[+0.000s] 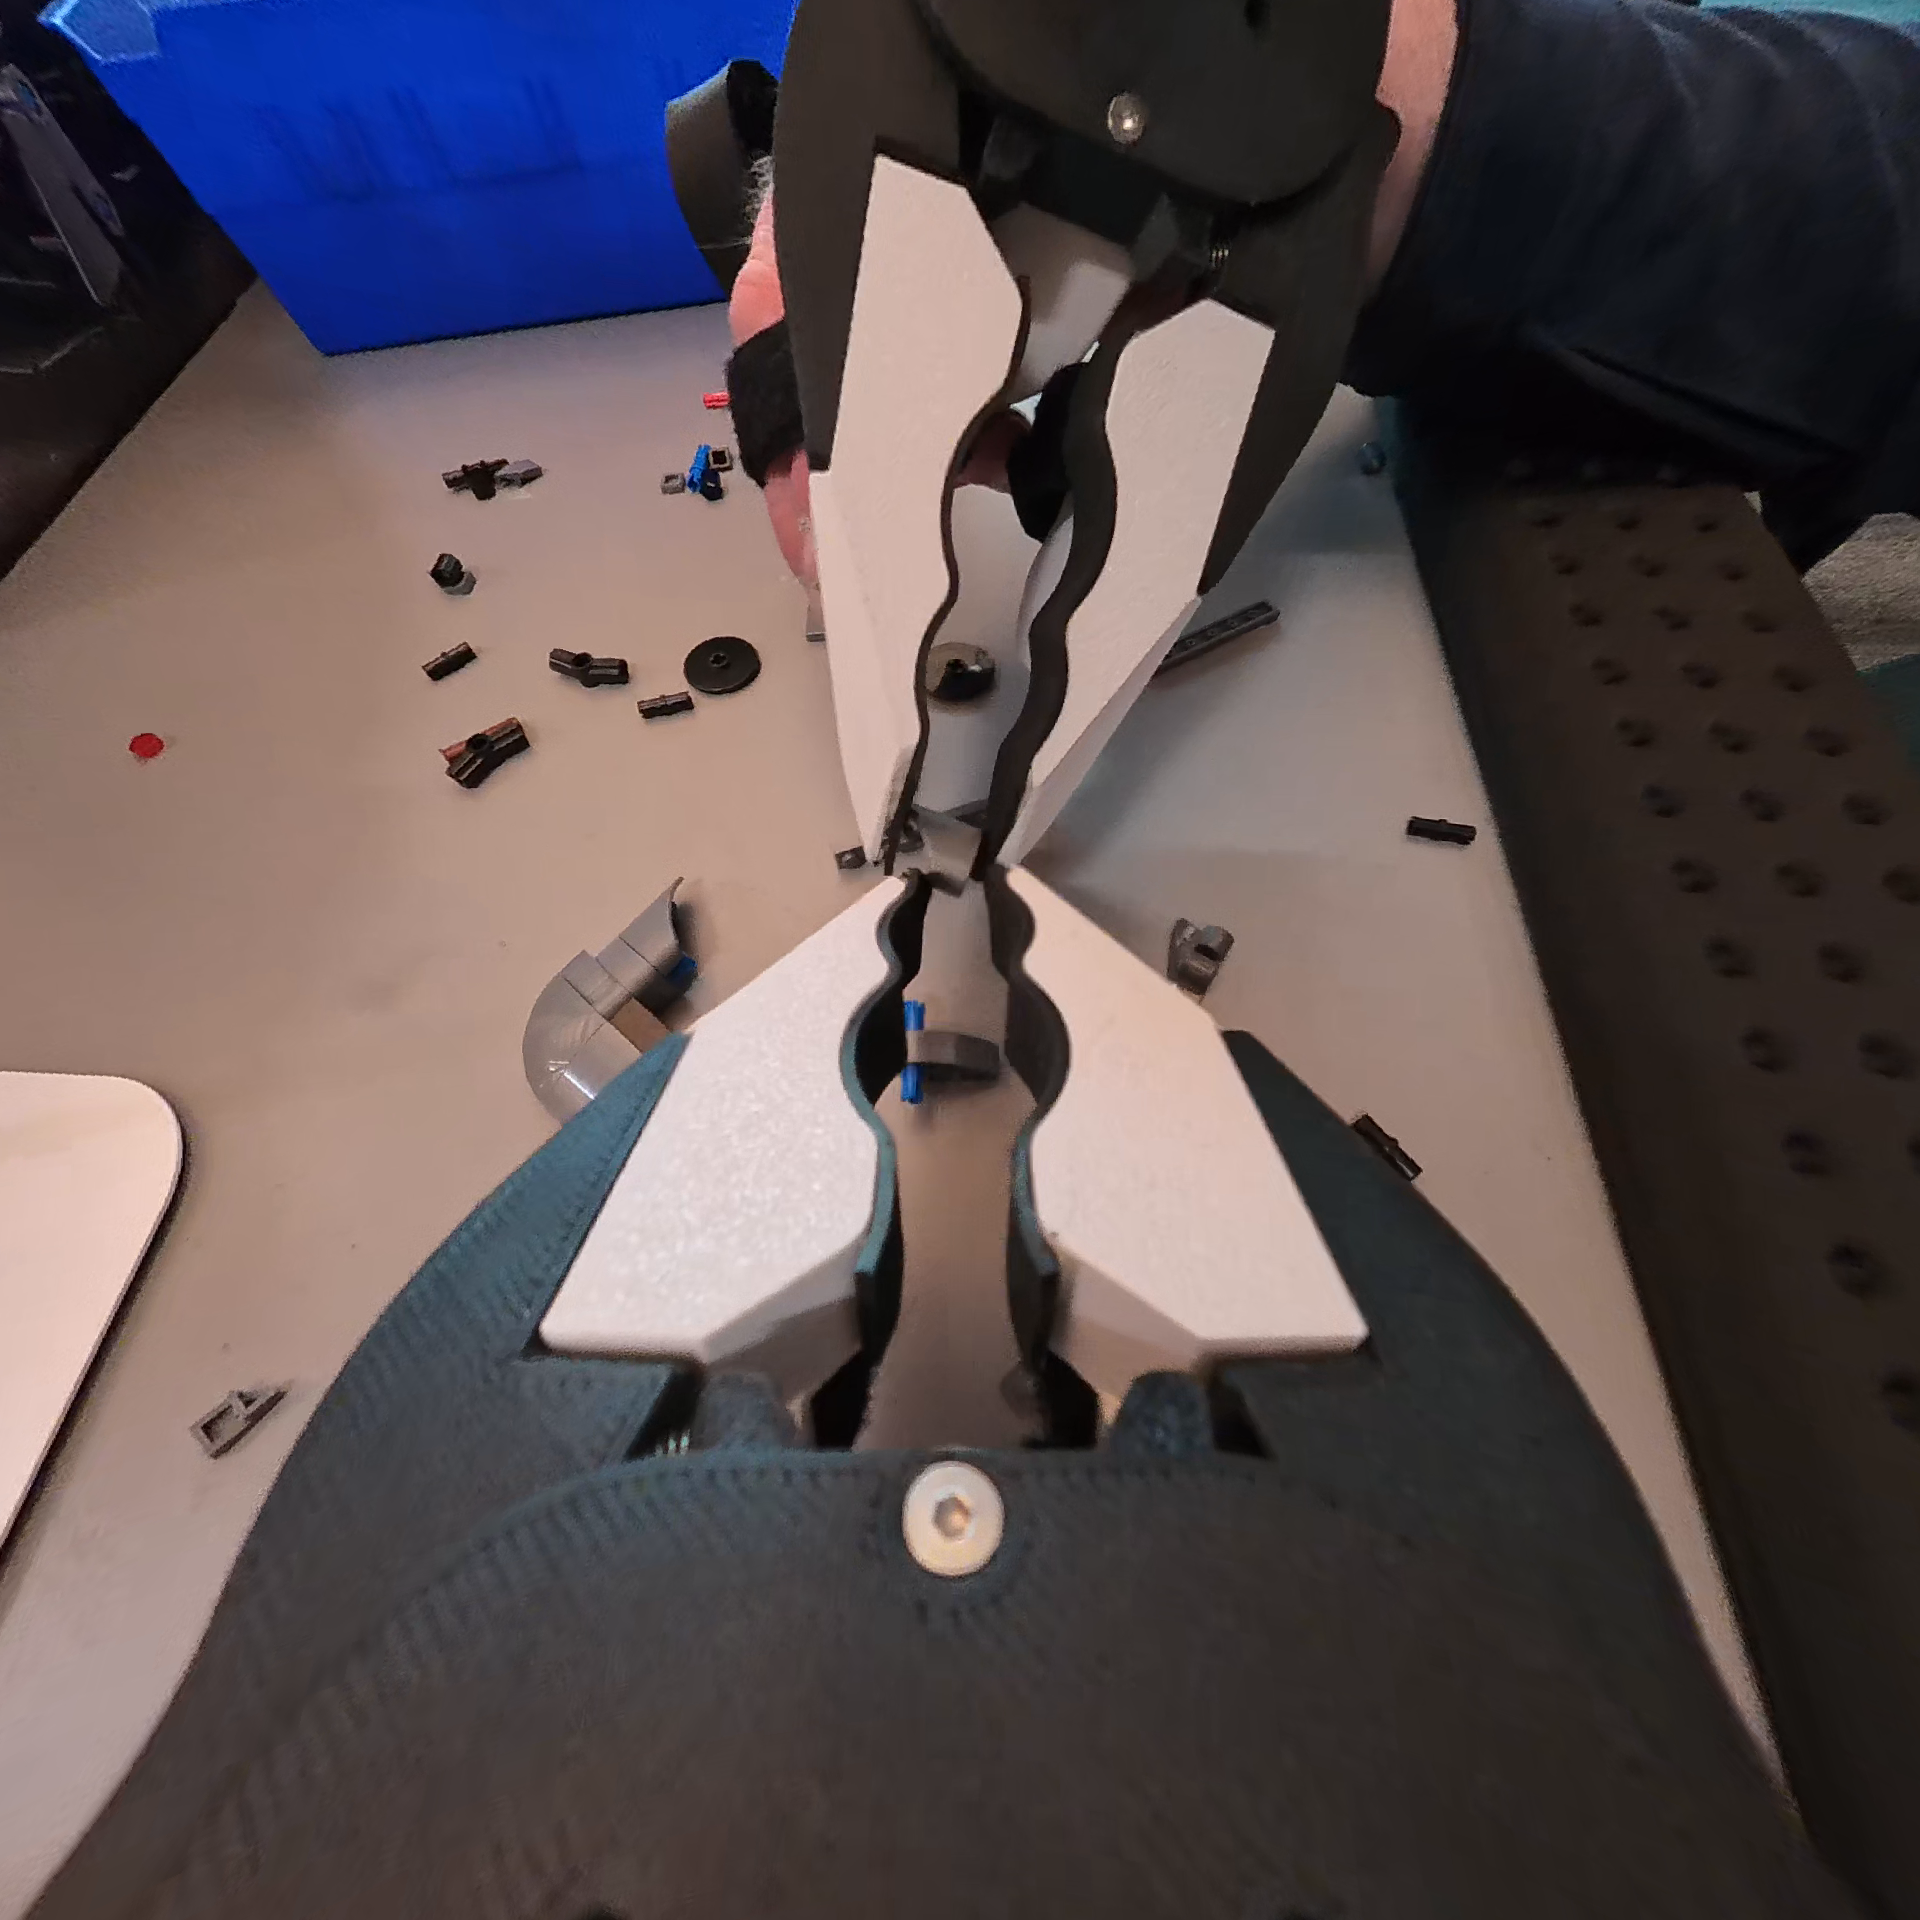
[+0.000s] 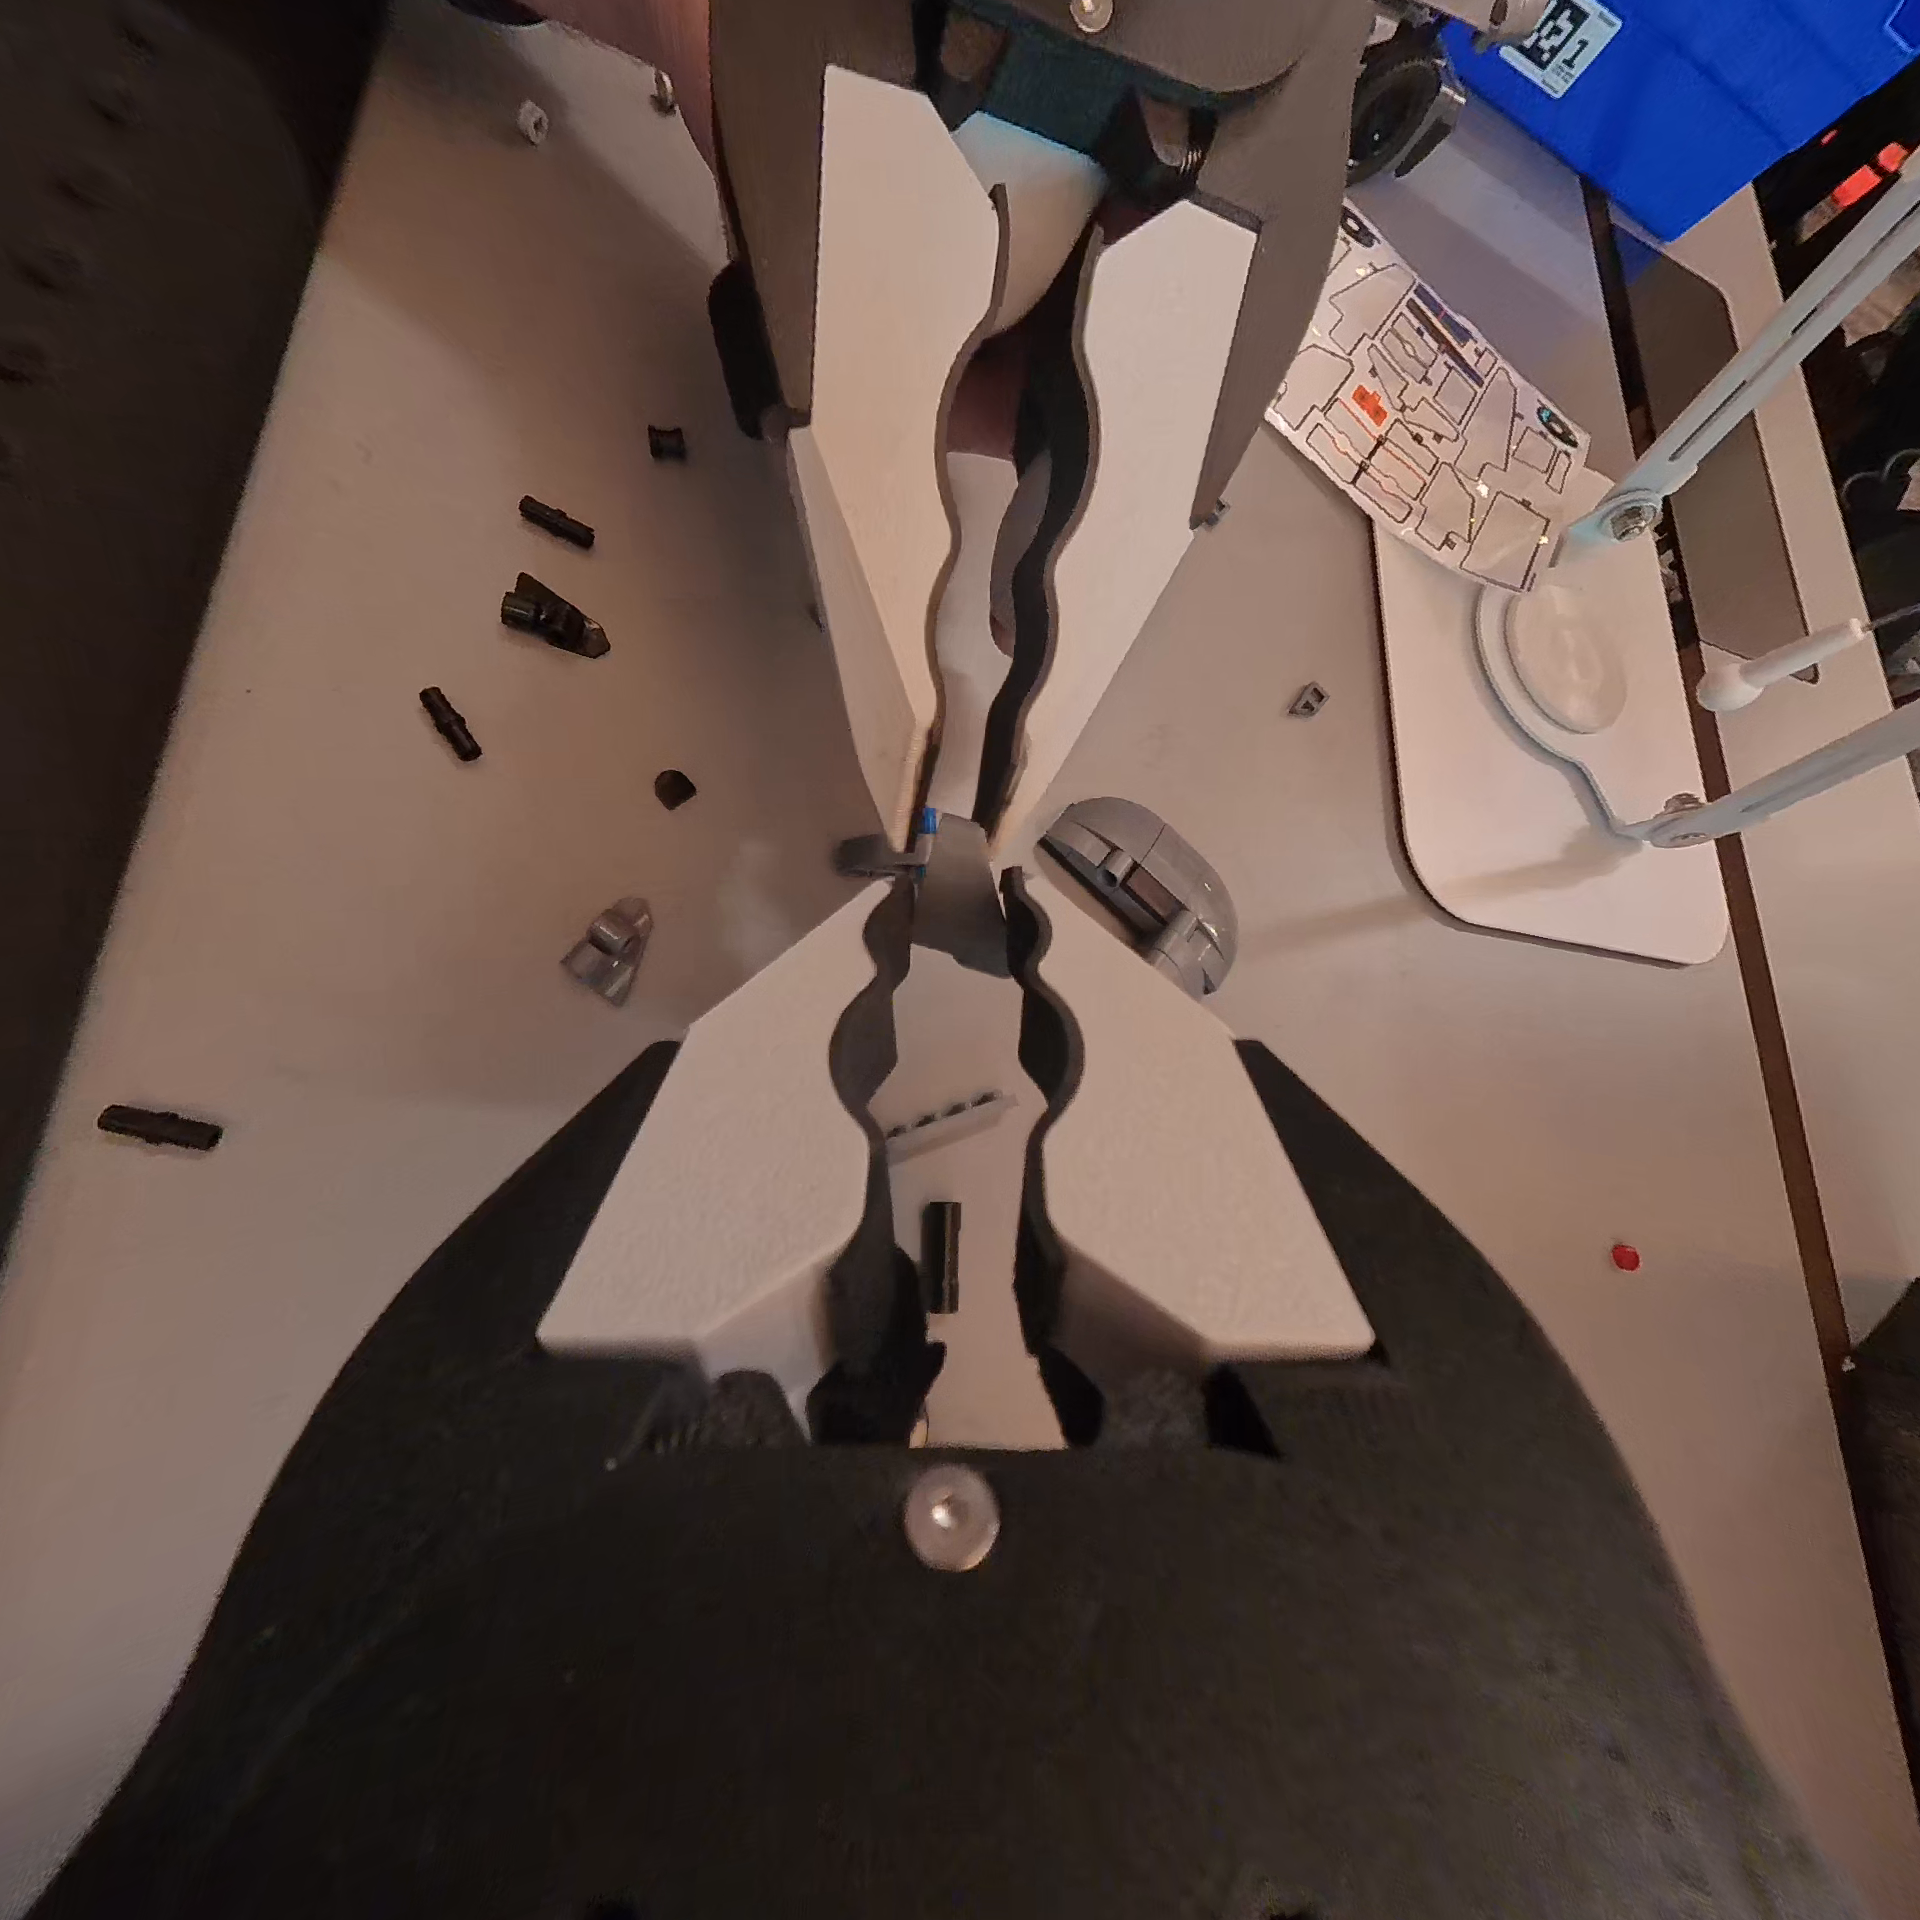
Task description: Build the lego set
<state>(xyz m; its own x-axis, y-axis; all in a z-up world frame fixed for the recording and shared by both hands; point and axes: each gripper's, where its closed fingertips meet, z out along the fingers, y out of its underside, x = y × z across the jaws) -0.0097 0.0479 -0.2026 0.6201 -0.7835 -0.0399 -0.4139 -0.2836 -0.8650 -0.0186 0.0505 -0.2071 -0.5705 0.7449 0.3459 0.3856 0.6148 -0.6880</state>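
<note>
Meeting tip to tip above the desk point(image 1: 312, 935), the two tools face each other head-on: the left tool point(image 1: 943, 885) is narrowed on the near end of a small grey lego piece point(image 1: 951, 914), and the right tool point(image 1: 935, 844), coming from directly opposite, seems pinched on its far end, where a blue pin point(image 2: 928, 821) shows. The piece's long axis looks to run along the line joining the tools, so any push or pull would go straight along that line. Farther off lie a curved grey assembly point(image 1: 603, 1013) and scattered black connectors point(image 1: 587, 667).
</note>
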